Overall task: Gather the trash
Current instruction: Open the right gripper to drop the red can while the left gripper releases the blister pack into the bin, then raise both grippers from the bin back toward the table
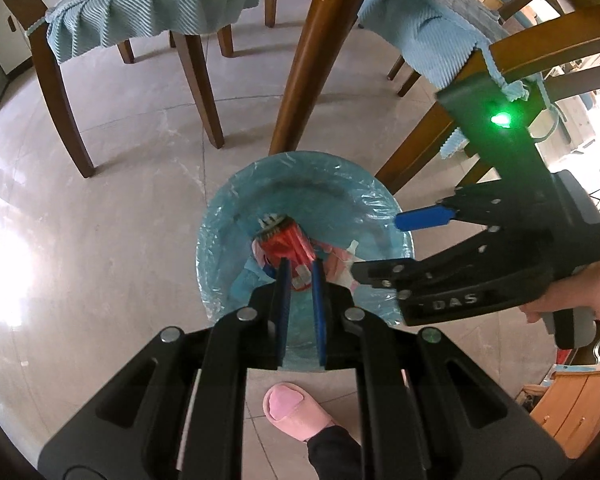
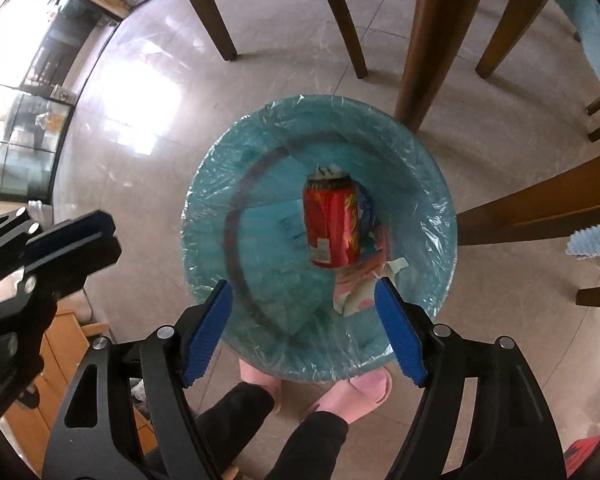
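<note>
A round bin (image 1: pixel 220 216) (image 2: pixel 440 216) lined with a blue plastic bag stands on the tiled floor. A red drink can (image 1: pixel 288 240) (image 2: pixel 332 224) lies inside it on pink and white wrappers (image 2: pixel 356 292). My left gripper (image 1: pixel 302 268) hovers above the bin, its blue pads a narrow gap apart with nothing between them. It also shows in the right wrist view (image 2: pixel 92 232). My right gripper (image 2: pixel 304 292) is wide open and empty above the bin; it also shows in the left wrist view (image 1: pixel 384 240).
A thick wooden table leg (image 1: pixel 316 56) (image 2: pixel 428 40) stands just behind the bin. Wooden chairs with blue cushion covers (image 1: pixel 140 4) surround it. The person's pink slippers (image 2: pixel 370 392) (image 1: pixel 292 412) stand by the bin's near side. A wooden cabinet (image 1: pixel 580 404) is at the right.
</note>
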The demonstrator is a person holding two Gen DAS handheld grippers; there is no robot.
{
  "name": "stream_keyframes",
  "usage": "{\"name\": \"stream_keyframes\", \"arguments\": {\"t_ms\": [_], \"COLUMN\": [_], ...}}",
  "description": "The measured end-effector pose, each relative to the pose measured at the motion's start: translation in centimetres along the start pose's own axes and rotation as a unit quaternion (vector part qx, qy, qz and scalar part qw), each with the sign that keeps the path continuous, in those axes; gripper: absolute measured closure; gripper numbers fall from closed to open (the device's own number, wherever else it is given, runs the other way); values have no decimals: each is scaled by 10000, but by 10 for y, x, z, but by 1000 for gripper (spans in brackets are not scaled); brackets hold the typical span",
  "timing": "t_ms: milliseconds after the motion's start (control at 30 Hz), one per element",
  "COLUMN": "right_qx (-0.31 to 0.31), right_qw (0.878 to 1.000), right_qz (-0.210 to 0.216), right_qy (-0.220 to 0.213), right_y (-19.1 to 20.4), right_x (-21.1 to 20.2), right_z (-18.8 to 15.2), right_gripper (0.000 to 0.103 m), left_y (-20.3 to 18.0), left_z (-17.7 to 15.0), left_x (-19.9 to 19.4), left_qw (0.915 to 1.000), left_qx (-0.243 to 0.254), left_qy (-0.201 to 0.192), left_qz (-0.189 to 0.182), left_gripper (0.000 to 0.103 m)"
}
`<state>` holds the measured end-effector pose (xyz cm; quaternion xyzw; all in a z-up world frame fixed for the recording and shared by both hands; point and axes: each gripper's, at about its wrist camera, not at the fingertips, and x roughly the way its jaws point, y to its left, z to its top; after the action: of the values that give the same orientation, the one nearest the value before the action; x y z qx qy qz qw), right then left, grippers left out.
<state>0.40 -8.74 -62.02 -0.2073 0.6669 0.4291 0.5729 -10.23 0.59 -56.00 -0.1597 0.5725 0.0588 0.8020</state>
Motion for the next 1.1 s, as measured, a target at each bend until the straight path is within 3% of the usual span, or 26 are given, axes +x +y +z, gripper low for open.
{"name": "stream_keyframes", "arguments": {"t_ms": [433,533,833,933,1033,1100], "right_qx": [-212,-137,-498,-558,-577,-550], "right_qw": [9995,9995,9971,9964,9958,9957], "right_qz": [32,202,388,396,358,330], "right_qy": [-248,-215,-418,-492,-611,-664], "right_y": [14,15,53,67,77,80], "right_x": [-68,-85,-161,-182,-201,-212], "right_z": [-12,-13,-23,-25,-24,-24], "right_gripper": [29,29,26,26,24,20], "left_y": [-2,-3,-10,-9,-5,-4], "left_z": [9,13,25,27,30,32], "left_x": [-47,-64,-137,-157,-178,-188], "left_qw": [10000,10000,9993,9990,9983,9981], "left_qx": [-31,-59,18,-3,-103,-125], "left_qy": [-78,-74,-350,-432,-511,-548], "left_qz": [33,11,112,132,244,266], "left_gripper": [90,89,61,60,37,36]}}
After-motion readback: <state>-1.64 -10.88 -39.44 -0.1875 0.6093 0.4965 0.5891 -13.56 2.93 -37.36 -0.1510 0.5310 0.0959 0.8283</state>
